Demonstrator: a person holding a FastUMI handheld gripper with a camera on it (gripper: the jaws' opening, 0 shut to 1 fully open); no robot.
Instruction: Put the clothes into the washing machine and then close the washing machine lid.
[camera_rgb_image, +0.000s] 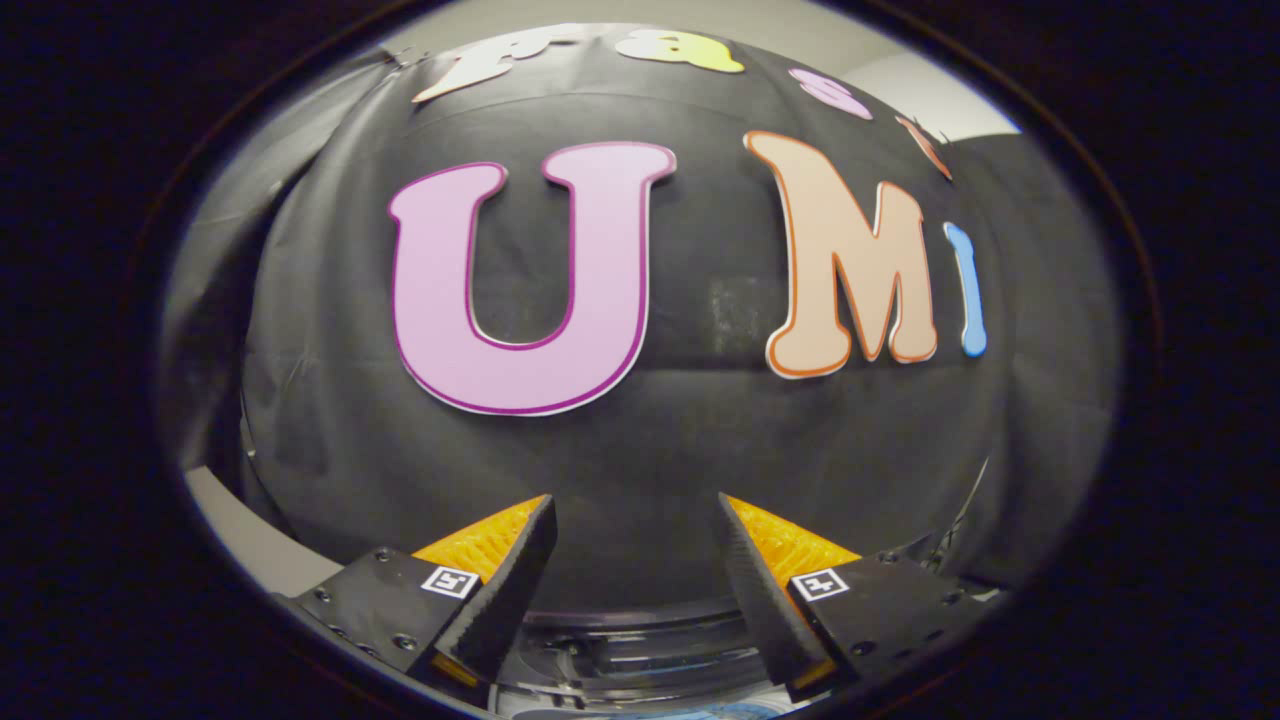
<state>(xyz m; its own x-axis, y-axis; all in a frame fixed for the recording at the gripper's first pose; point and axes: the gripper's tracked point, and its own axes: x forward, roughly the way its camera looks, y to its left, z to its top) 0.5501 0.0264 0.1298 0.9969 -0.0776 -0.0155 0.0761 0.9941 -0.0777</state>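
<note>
Legible text: none. Each finger (500, 585) of the gripper (634, 510), jaws apart and holding nothing, carries a small square fiducial marker (447, 581) bearing a pattern, not letters or numbers, behind its tip.

- rides on gripper (636, 508), faces straight at booth wall (660, 440), close up
- looks over washing machine (640, 650) rim, low between parted fingers

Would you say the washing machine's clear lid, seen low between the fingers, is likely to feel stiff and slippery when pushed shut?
Probably stiff: the lid looks like a rigid, curved transparent panel. Likely slippery too, since its glossy surface shows reflections. It should swing rather than slide, though no hinge is visible. The hand-held gripper is open, holding nothing, facing the wall.
</note>
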